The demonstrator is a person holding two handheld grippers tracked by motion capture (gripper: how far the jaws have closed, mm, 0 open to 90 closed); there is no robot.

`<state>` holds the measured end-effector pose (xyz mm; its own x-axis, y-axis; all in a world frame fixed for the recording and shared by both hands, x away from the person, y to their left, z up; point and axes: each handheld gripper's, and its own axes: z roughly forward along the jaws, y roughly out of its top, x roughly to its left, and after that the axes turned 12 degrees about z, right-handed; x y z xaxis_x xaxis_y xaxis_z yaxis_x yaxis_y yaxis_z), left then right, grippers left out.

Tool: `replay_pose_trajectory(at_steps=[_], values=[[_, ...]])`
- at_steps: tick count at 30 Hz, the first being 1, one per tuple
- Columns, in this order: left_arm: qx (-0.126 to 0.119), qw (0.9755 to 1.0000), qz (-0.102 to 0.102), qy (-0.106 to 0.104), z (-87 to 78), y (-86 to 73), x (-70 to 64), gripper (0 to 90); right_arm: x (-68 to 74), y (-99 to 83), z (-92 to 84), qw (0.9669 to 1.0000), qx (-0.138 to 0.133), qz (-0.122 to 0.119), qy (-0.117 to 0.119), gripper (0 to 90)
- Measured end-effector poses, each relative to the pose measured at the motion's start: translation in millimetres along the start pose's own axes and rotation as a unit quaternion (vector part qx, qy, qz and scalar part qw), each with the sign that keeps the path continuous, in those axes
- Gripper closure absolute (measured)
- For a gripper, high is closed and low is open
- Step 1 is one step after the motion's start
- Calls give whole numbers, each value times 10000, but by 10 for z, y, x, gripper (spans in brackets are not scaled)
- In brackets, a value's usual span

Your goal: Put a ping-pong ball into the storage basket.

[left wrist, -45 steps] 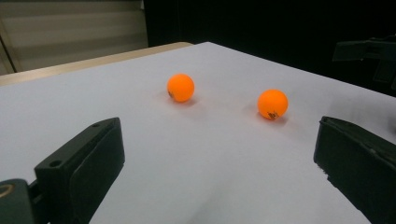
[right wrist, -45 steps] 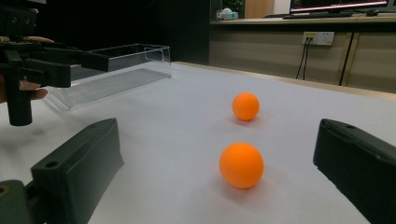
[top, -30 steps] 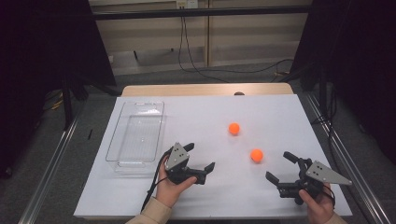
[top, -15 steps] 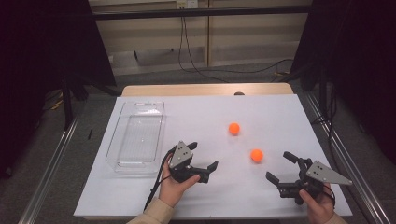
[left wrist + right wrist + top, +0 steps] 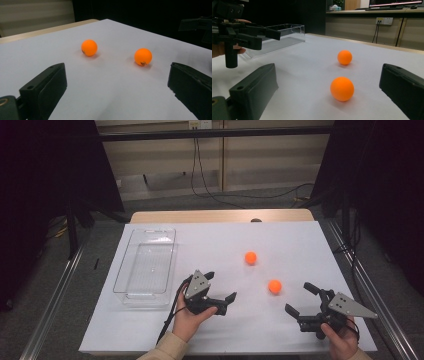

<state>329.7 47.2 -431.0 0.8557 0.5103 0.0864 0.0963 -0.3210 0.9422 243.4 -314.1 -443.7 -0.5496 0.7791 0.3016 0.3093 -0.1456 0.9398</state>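
seen from above, a white table (image 5: pixel 150 330) fills the middle of the frame. two orange balls sit right of centre: the nearer ball (image 5: pixel 274 286) lower, the farther ball (image 5: pixel 250 257) up and left of it, well apart. the left gripper (image 5: pixel 220 289), lower centre, has its jaws spread wide and empty, pointing right toward the balls. the right gripper (image 5: pixel 301 298), lower right, is also wide and empty, and looks the closer of the two to the nearer ball, which lies just up and left of it. a clear bin (image 5: pixel 126 270) stands at centre left.
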Motion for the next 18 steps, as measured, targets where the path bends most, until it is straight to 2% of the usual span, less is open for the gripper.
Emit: replay_pose_trajectory(at_steps=[18], values=[[102, 9999, 63, -94, 101, 32, -30, 22, 2, -2, 4, 10000, 1, 23, 30, 11]])
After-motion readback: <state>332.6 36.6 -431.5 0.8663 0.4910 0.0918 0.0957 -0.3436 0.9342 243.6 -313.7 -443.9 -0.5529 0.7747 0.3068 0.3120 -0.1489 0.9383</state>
